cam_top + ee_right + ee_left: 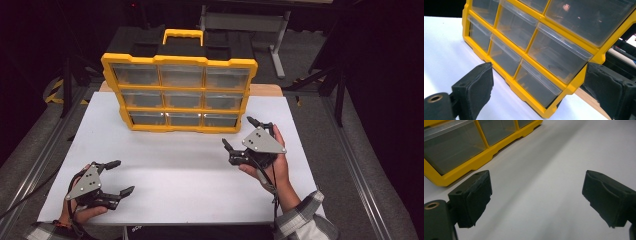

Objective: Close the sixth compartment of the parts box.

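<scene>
Left gripper [120, 176] and right gripper [240, 133], both hand-held, jaws wide apart.

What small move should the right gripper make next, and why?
Probably ease the right gripper forward toward the bottom-right drawer of the yellow organizer. Its jaws stand open and empty just short of that corner, all the drawers look shut, and the left gripper is open farther back over the white table.

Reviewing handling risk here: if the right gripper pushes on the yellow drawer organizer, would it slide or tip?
The organizer stands upright and tall on a narrow base, so a high push may tip it backward. Its clear drawers look mostly empty, so it is probably light and could slide on the smooth white table.
</scene>
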